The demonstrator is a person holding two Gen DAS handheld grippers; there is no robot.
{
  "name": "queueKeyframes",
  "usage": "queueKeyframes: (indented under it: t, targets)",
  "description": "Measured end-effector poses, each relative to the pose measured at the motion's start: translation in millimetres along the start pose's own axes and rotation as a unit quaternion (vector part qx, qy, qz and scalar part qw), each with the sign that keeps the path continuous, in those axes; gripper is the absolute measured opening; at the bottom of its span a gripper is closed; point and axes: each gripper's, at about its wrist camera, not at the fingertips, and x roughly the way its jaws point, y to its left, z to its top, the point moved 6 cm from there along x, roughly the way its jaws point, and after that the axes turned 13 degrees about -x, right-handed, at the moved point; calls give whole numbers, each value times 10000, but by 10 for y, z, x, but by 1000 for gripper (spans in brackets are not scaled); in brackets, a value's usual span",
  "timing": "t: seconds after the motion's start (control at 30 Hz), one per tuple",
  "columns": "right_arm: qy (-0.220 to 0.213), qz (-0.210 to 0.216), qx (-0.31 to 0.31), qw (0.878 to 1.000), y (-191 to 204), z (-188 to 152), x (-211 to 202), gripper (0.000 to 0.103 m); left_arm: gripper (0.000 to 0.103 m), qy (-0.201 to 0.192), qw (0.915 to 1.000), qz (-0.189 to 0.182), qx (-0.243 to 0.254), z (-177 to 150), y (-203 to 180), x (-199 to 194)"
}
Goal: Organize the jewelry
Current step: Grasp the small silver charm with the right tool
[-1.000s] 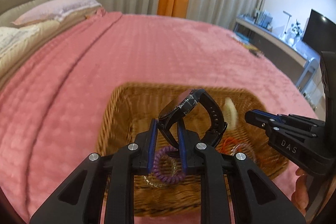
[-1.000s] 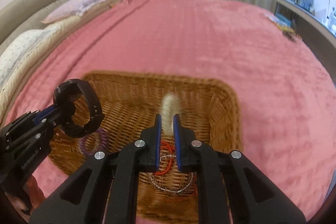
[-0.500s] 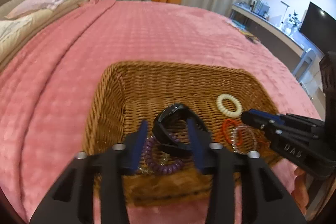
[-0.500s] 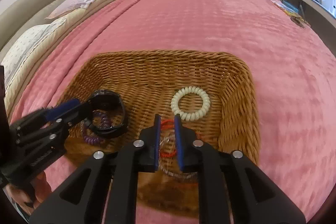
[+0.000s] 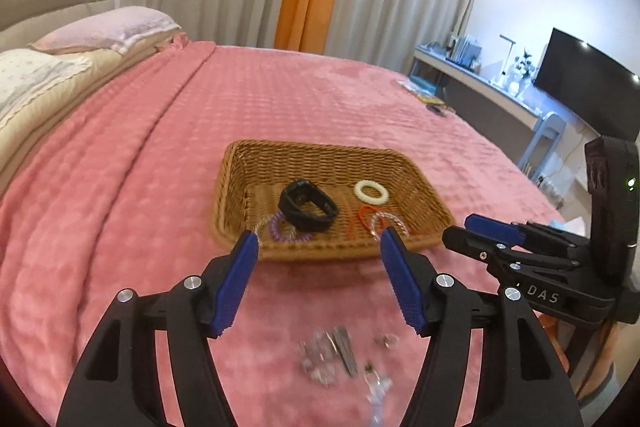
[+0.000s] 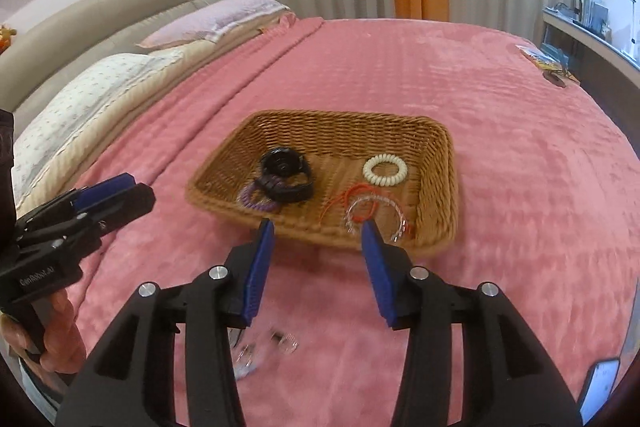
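A wicker basket point(image 5: 236, 187) point(image 6: 444, 179) sits on the pink bedspread. In it lie a black watch point(image 5: 307, 205) point(image 6: 285, 175), a purple coil band point(image 5: 285, 231) point(image 6: 256, 202), a cream coil band point(image 5: 371, 191) point(image 6: 385, 170), and red and clear bracelets point(image 5: 376, 221) point(image 6: 368, 211). My left gripper point(image 5: 318, 247) hangs in front of the basket, its jaws opening and holding nothing. My right gripper point(image 6: 318, 239) is likewise back from the basket, jaws opening and bare. Small silver and clear pieces point(image 5: 332, 351) point(image 6: 264, 347) lie on the spread beneath both grippers.
Pillows point(image 6: 92, 95) and a headboard line the left side. Small items point(image 6: 548, 67) lie at the bed's far right edge. A desk with a monitor point(image 5: 588, 95) stands to the right. A phone point(image 6: 600, 391) lies at the lower right.
The left gripper let the black watch drop into the basket and the right one released the cream band. Both grippers opened and pulled back toward me, revealing small pieces on the spread.
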Motion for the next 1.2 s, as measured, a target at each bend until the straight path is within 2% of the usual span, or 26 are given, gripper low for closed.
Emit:
queueKeyframes:
  t: [0.13,0.3,0.4,0.53,0.63,0.73,0.93,1.0,1.1,1.17,1.2]
  targets:
    - [40,10,-12,10000,99,-177,-56,42,62,-141,9999,-51,-71,-158,36,-251]
    - [197,140,33,9997,190,-429,69,42,62,-70,9998,-72,-182,-362,200,-239]
    - [336,115,-22,9994,230,-570,208,42,62,170,9996,4,-217,-528,342,-99]
    - [581,135,-55,9982,243,-750,404,42,62,661,9975,158,-216,-753,481,207]
    - [803,220,-179,9964,272,-879,531,42,62,1053,9940,127,-278,-888,564,436]
    - [958,298,-339,9944,328,-968,596,42,60,1266,9911,-152,-392,-963,594,566]
    - [1061,286,-613,9920,409,-956,672,42,59,1346,9891,-348,-488,-1002,647,595]
    - [1081,214,-723,9913,450,-945,701,42,54,1414,9886,-286,-429,-1067,630,612]
    - [1101,125,-860,9901,502,-905,759,41,50,1361,9906,91,-122,-1121,561,659]
    - [1118,49,-944,9892,527,-882,800,38,39,1267,9913,338,117,-1148,525,670]
    - [1128,13,-969,9889,535,-875,810,37,39,1262,9908,436,199,-1162,517,681]
